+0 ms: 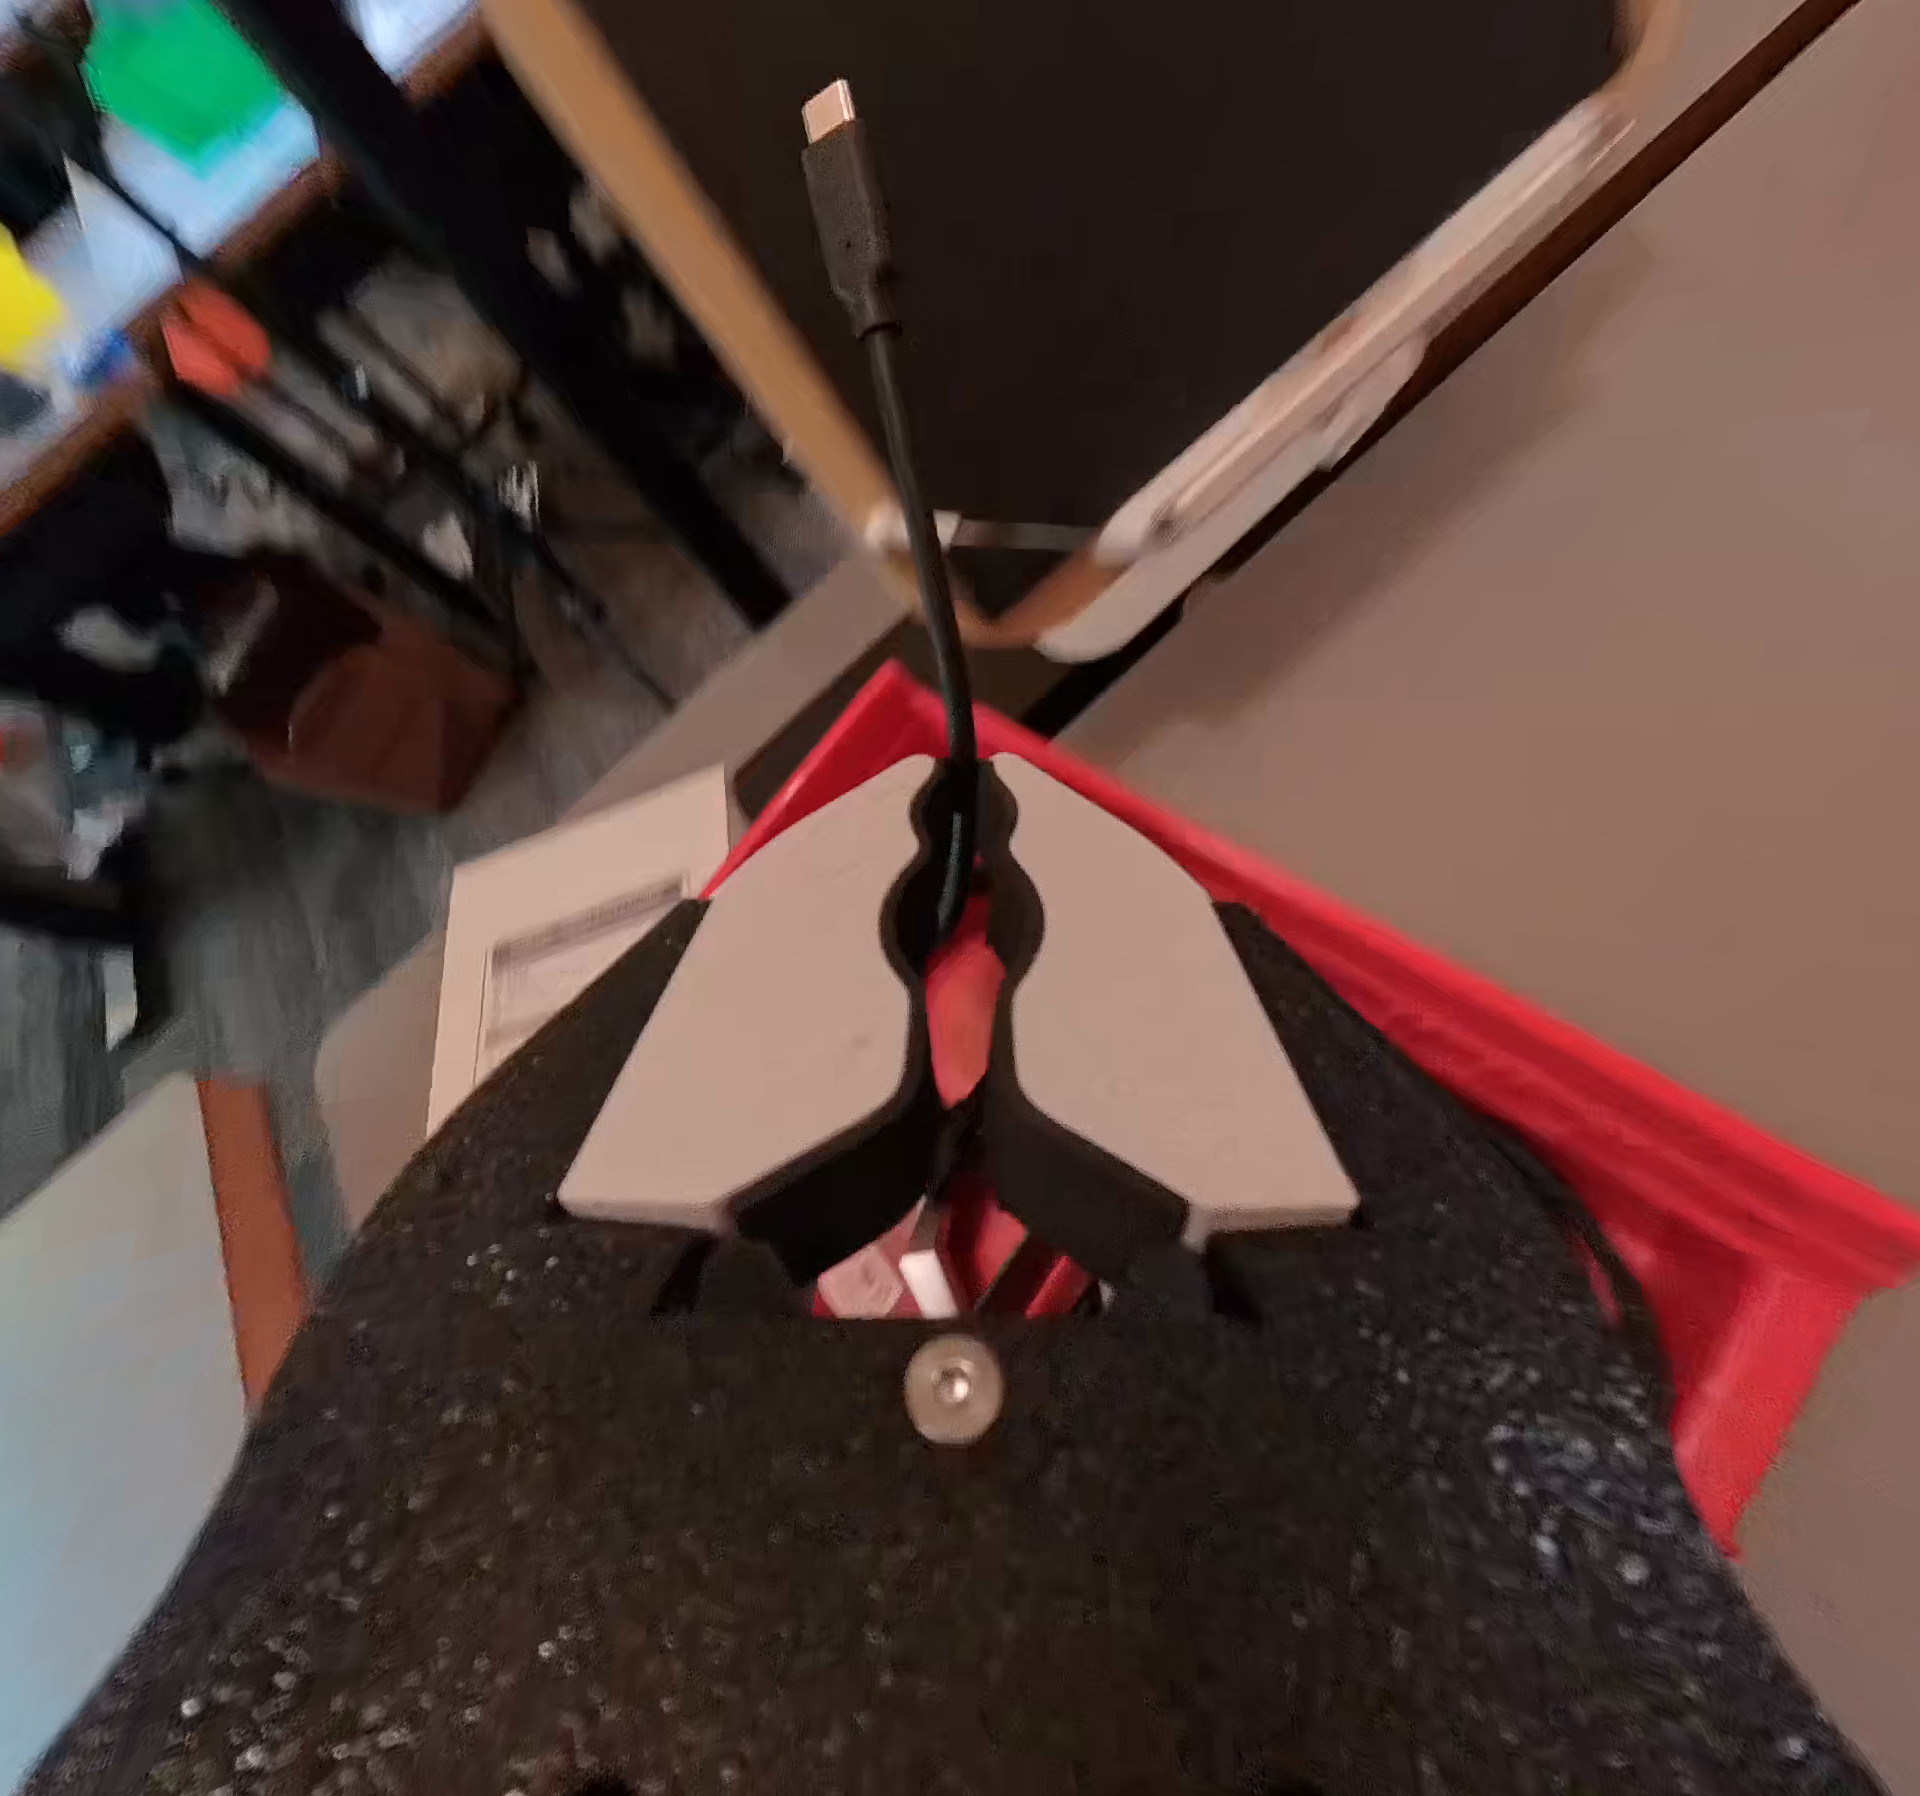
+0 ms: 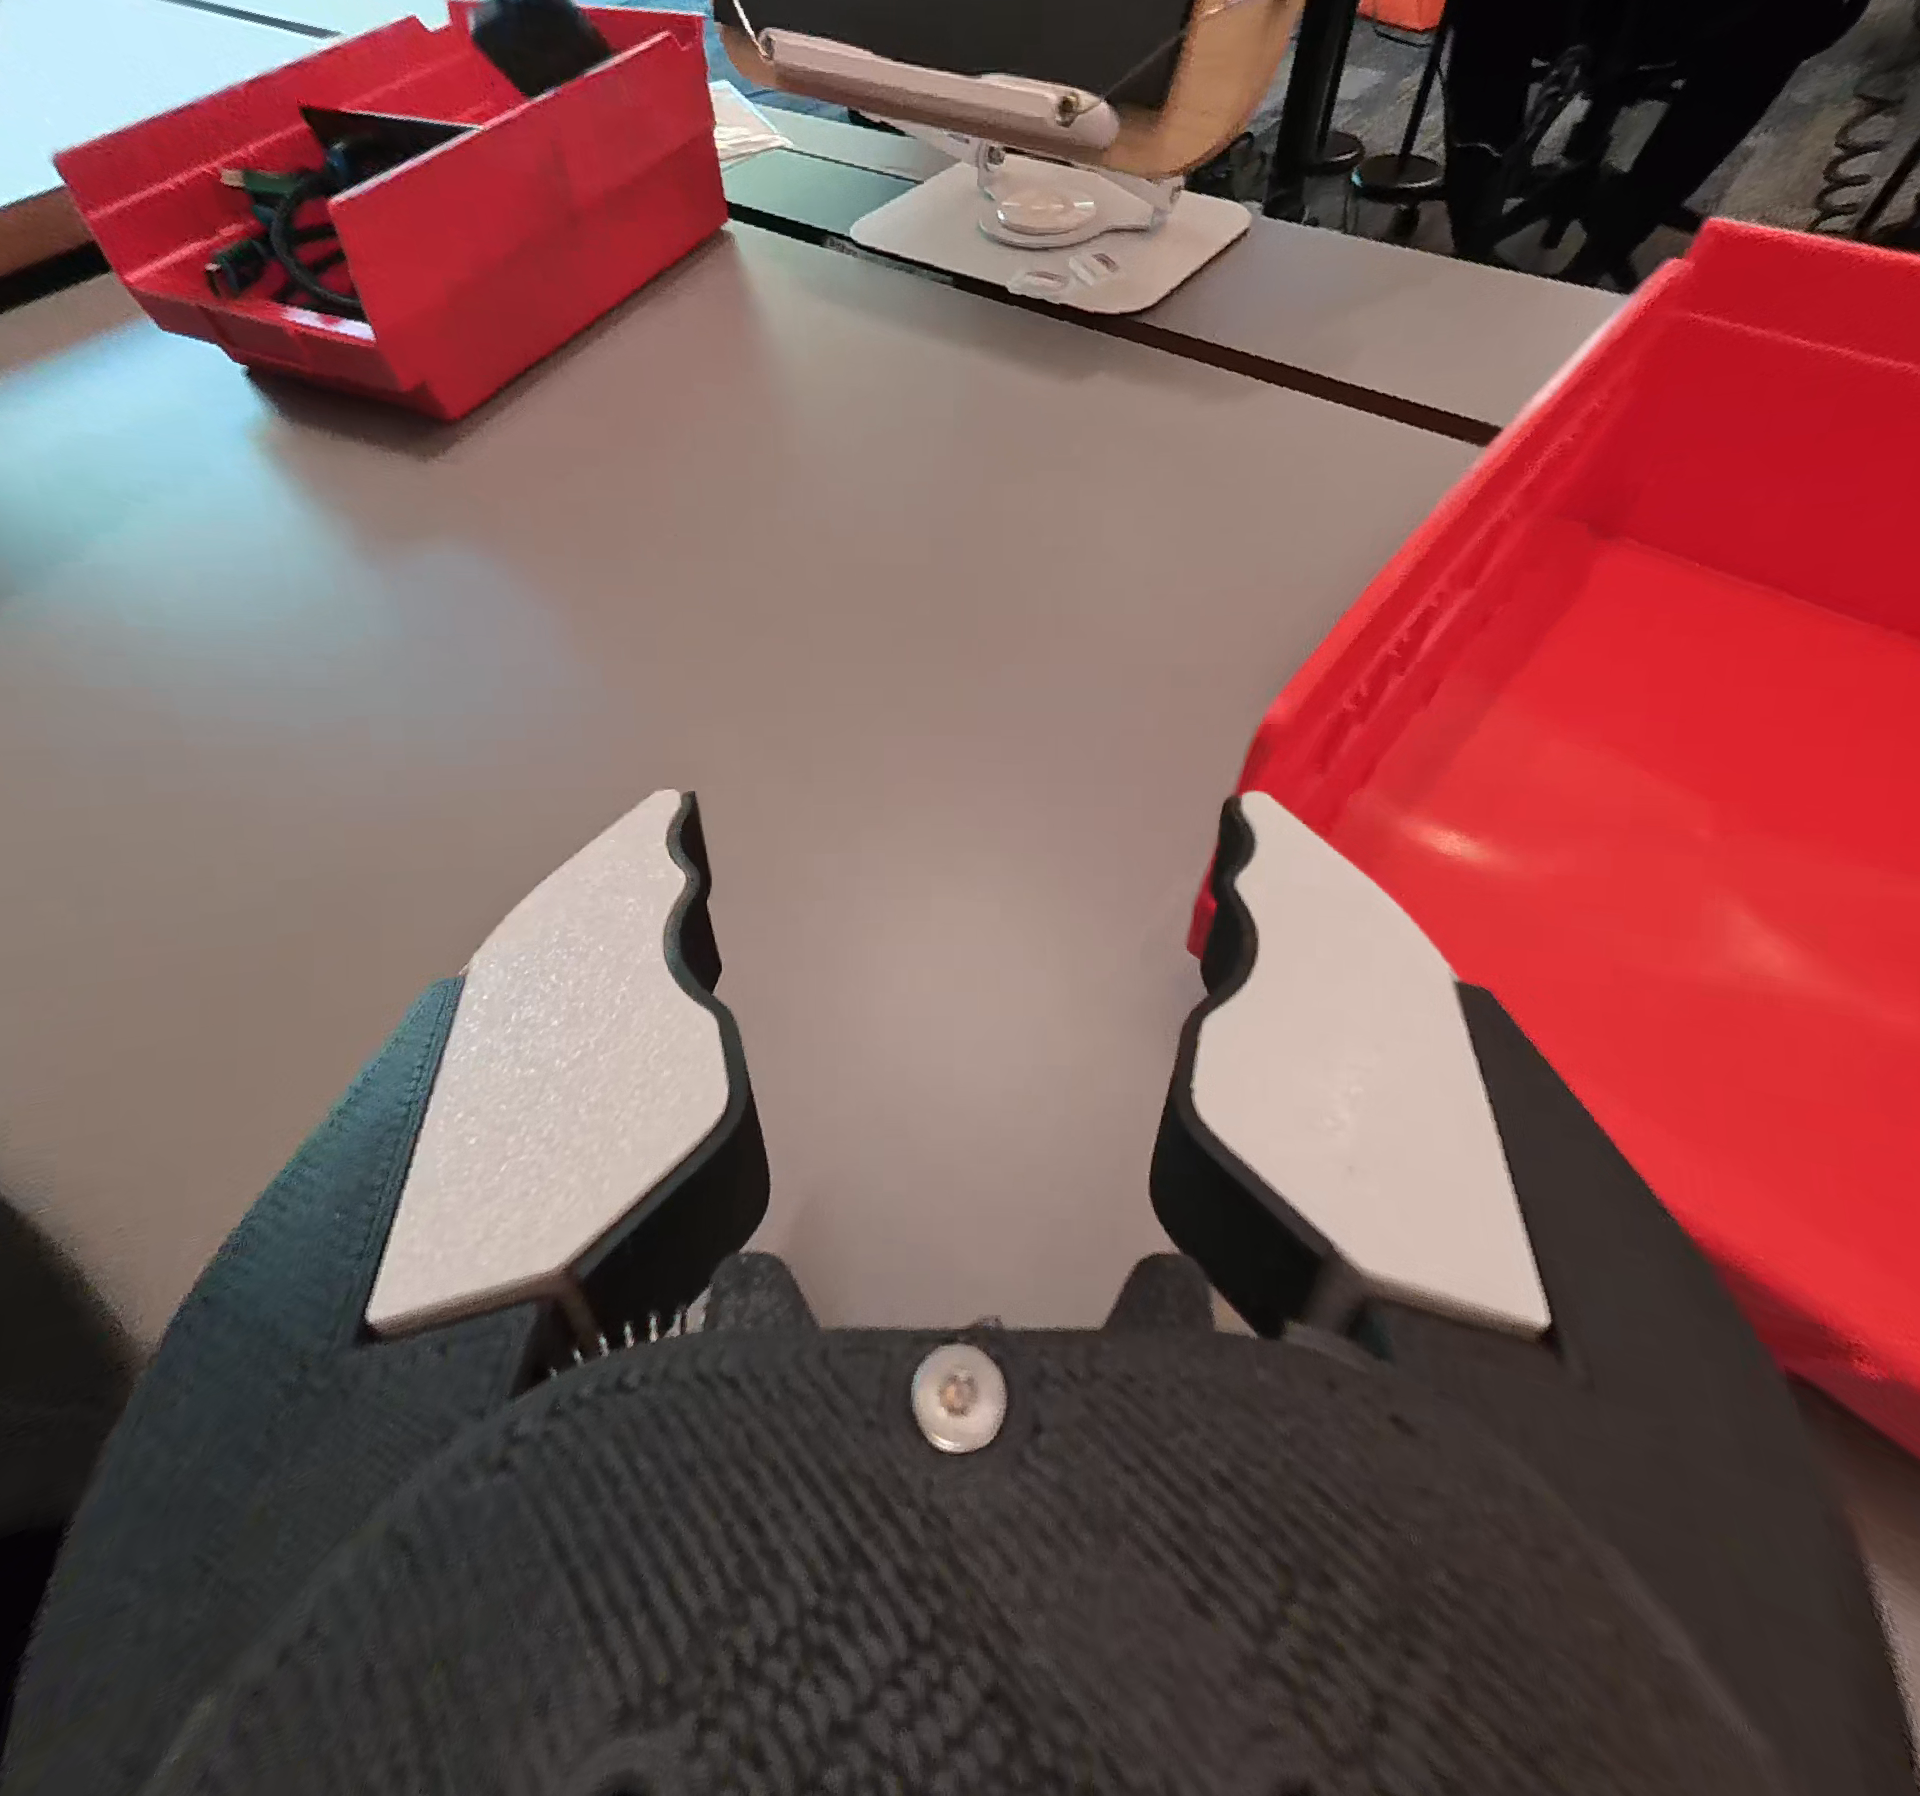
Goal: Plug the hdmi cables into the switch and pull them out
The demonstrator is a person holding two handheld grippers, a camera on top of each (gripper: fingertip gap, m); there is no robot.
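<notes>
My left gripper (image 1: 961, 790) is shut on a thin black cable (image 1: 940, 603). The cable sticks up past the fingertips and ends in a small metal-tipped plug (image 1: 847, 198) held in the air. The gripper is above a red bin (image 1: 1403, 1008). In the right wrist view that red bin (image 2: 499, 219) stands at the far left of the table, with dark cables (image 2: 301, 240) and a black device (image 2: 535, 42) in it. My right gripper (image 2: 961, 847) is open and empty, low over the grey table (image 2: 831, 551). I cannot make out a switch for certain.
A second red bin (image 2: 1662, 759) stands empty just right of my right gripper. A monitor on a white stand (image 2: 1049, 219) is at the table's far edge. A white paper (image 1: 582, 936) lies left of the first bin. Shelves and clutter are behind.
</notes>
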